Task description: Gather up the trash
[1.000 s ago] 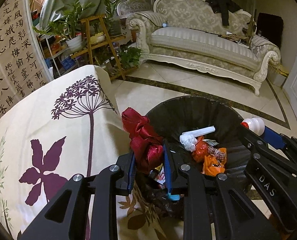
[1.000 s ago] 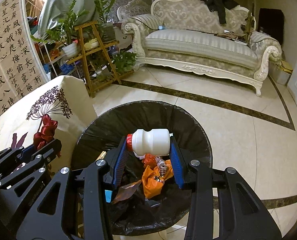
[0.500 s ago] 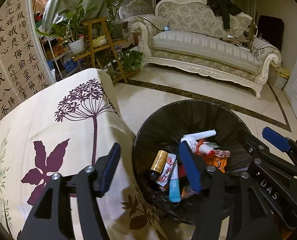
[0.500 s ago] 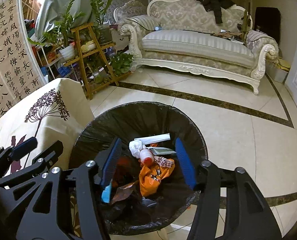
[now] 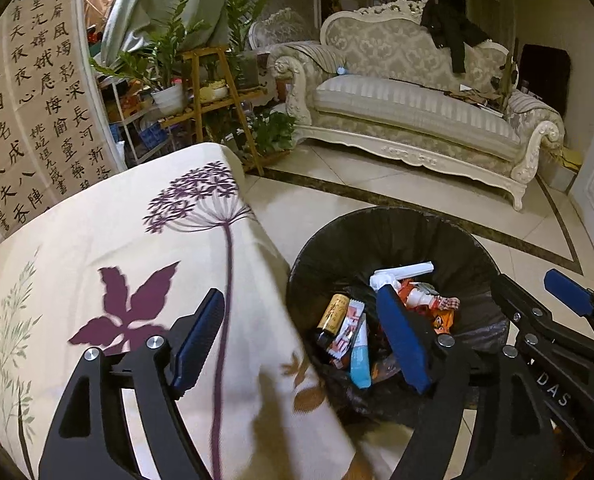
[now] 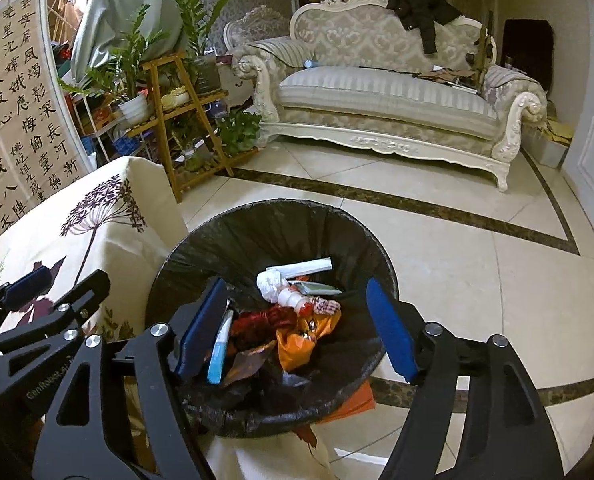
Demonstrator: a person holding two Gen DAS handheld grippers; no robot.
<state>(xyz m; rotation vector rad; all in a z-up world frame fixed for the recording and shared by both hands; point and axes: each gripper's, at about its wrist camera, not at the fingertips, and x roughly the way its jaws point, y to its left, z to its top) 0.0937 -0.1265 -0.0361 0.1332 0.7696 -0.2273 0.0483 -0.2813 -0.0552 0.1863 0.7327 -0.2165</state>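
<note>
Trash sits heaped in the black-lined bin now, and both grippers hang above it with nothing in them: the left gripper has just been opening and its blue pads stand wide, one over the floral tablecloth, the other over the bin's near edge; the right gripper has just been opening too, jaws spread across the bin's mouth, nothing between them. Down in the pile, the small white bottle with the red cap lies on its side against a crumpled white tissue, and the dark red ribbon has slumped beside an orange wrapper. All of it looks light stuff. The bottle is likely thin plastic, smooth and rounded, so it would want a squeeze across its waist rather than the cap end, and not too hard or it may buckle. The ribbon and wrappers are soft and limp; they would crush to nothing, best pinched at a thick fold. The brown bottle on the left side of the heap may be glass, heavier and slippery. On the visible part of the tablecloth I see no more litter, though much of it is out of view.
</note>
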